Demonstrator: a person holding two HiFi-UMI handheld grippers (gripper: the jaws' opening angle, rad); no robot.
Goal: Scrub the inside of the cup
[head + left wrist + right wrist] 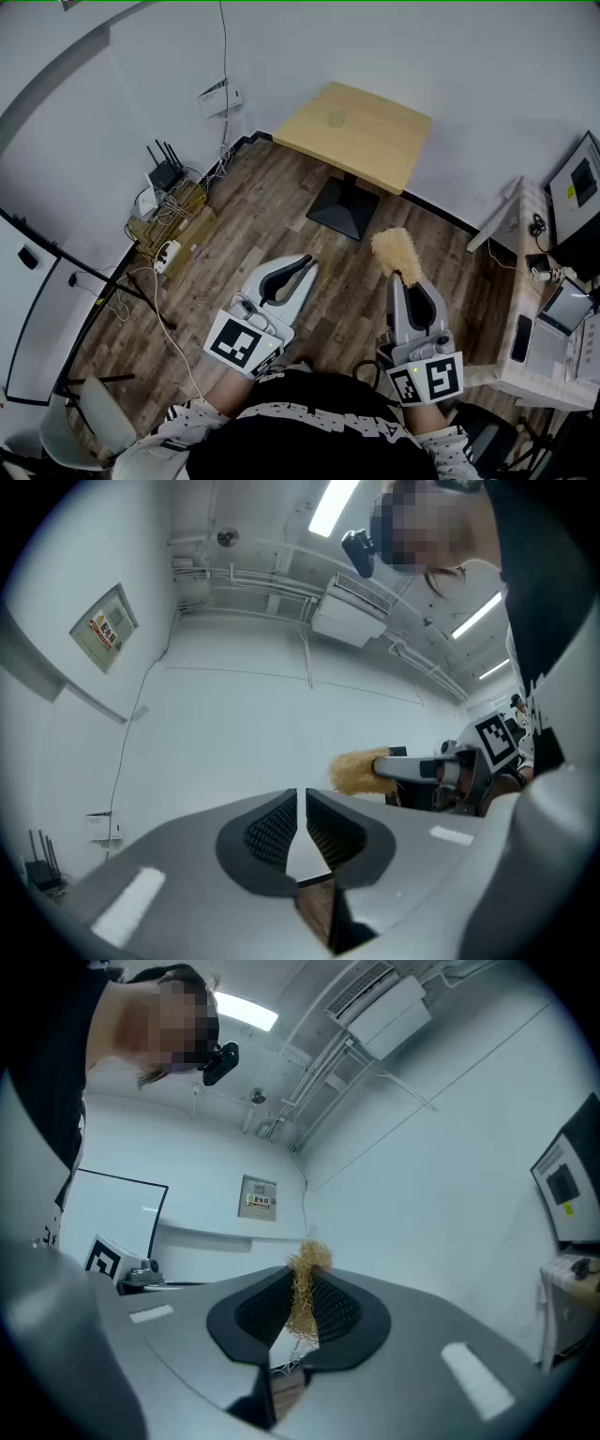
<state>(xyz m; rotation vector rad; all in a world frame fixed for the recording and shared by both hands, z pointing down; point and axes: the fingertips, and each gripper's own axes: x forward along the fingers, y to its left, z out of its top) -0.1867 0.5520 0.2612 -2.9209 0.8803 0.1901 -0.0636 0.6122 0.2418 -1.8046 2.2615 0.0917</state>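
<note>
From the head view, the person held both grippers out in front of the body over a wood-plank floor [253, 216]. The left gripper [306, 262] carried nothing, while the right gripper [405, 278] had a tuft of pale yellow fibrous scrubber [396, 249] sticking out past its tips. The cup [336, 117], small, pale and hard to make out, stood on a square wooden table [375, 141] against the far wall, well apart from both grippers. A desk [525, 309] with a monitor and small devices ran along the right edge, and a router and a tangle of cables lay by the wall on the left. In the left gripper view, the left gripper [302, 799] was clenched on nothing, its ribbed pads drawn together with only a thin slit between them and the white wall [244, 724] beyond. The right gripper [394, 766] showed to the right at about the same height, with the scrubber [354, 772] at its front end. In the right gripper view, the right gripper [302, 1283] was clamped on the scrubber [305, 1293], whose straw-coloured strands ran up between the pads and bunched above the tips. The marker cube [105, 1258] of the left gripper appeared low on the left.
</note>
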